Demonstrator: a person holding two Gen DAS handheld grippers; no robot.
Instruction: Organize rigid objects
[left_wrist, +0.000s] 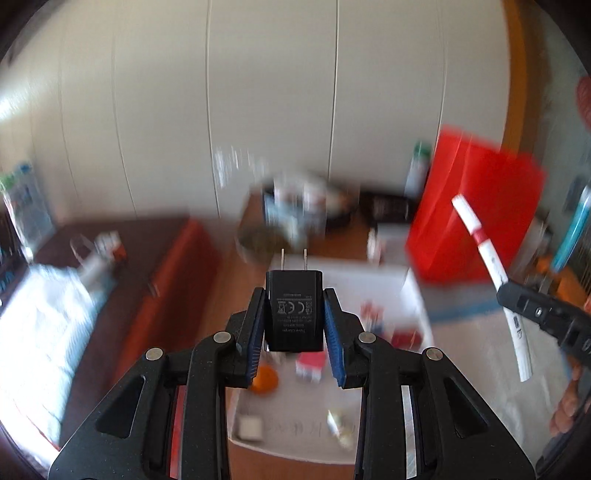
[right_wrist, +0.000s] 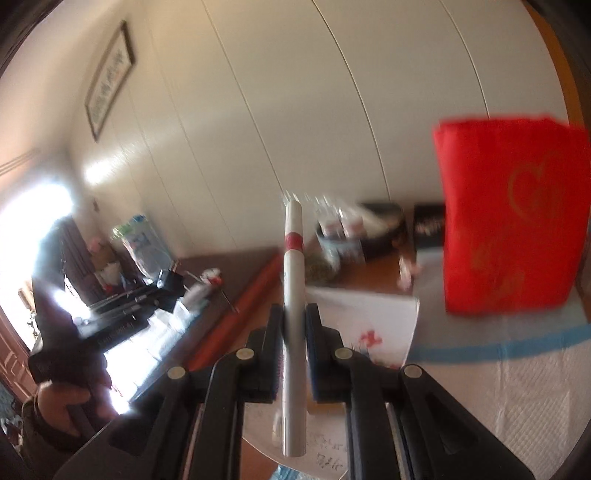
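My left gripper (left_wrist: 294, 300) is shut on a black plug-in charger (left_wrist: 294, 312), its two metal prongs pointing away from me. Its blue pads press on both sides of the charger. My right gripper (right_wrist: 294, 315) is shut on a white tube with a red band (right_wrist: 293, 280), which stands lengthwise between the pads and sticks out far in front. In the left wrist view that white tube (left_wrist: 487, 258) shows at the right, held by the right gripper (left_wrist: 508, 295). Both grippers are above a table with a white sheet (left_wrist: 373, 284).
A red bag (left_wrist: 476, 206) (right_wrist: 513, 221) stands at the right on a white mat with a blue stripe (right_wrist: 517, 343). Jars and dark boxes (right_wrist: 369, 229) crowd the table's far side. Small items, one orange (left_wrist: 264, 380), lie below the left gripper. A hand (right_wrist: 62, 402) holds the other gripper's handle.
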